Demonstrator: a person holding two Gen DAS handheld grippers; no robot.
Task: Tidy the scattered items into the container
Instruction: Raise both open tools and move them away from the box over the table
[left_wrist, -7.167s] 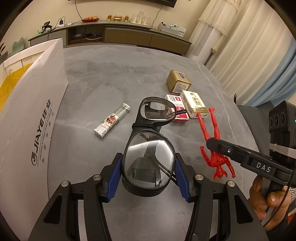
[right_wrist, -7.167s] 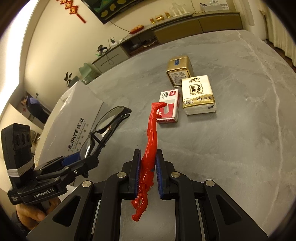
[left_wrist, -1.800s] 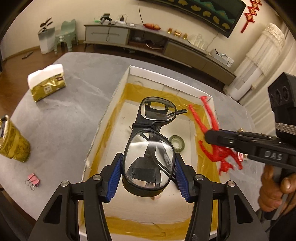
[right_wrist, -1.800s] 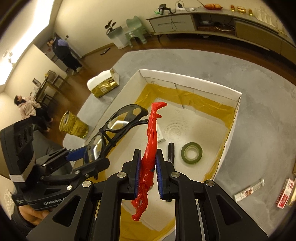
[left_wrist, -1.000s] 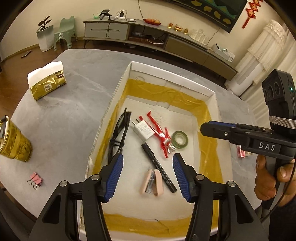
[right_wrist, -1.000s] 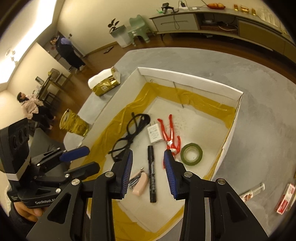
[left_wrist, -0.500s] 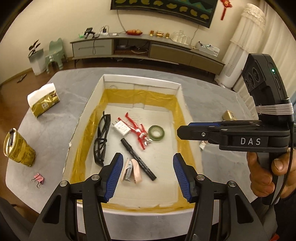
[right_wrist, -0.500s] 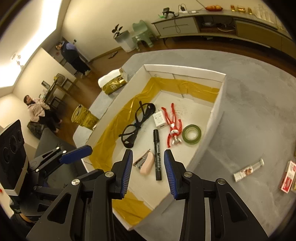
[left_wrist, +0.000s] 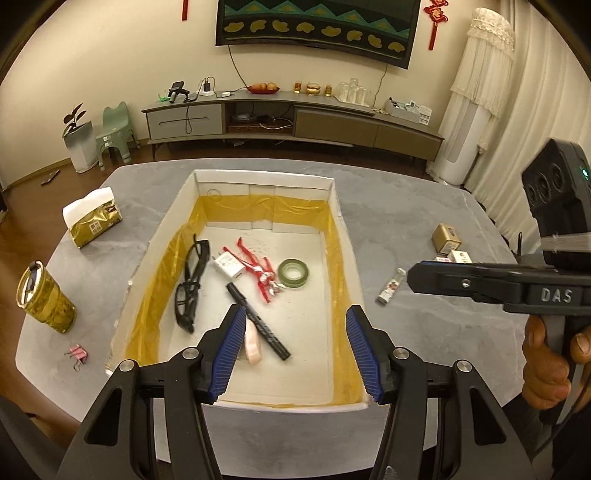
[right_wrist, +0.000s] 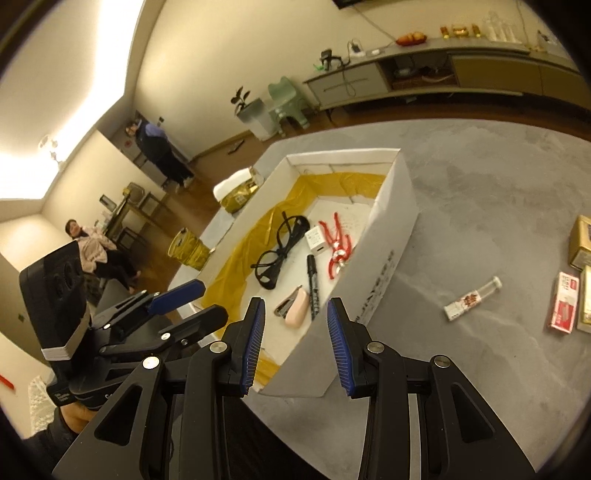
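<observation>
white box (left_wrist: 341, 229) on table, small bottle (left_wrist: 389, 286), gold tin (left_wrist: 447, 237) outside

At the right edge of the right wrist view, we see the gold tin (right_wrist: 583, 242) and the tissue pack (right_wrist: 586, 299) cut off by the frame. In the left wrist view, the stapler (left_wrist: 253, 341) lies partly hidden behind the left gripper (left_wrist: 295, 349), and the red box (left_wrist: 443, 259) near the right side is mostly covered by the right gripper (left_wrist: 415, 275), whose second finger we cannot make out. The print on the small bottle (right_wrist: 472, 298) is too small for us to read. The box (left_wrist: 334, 192) hides its own far floor in the right wrist view.
</observation>
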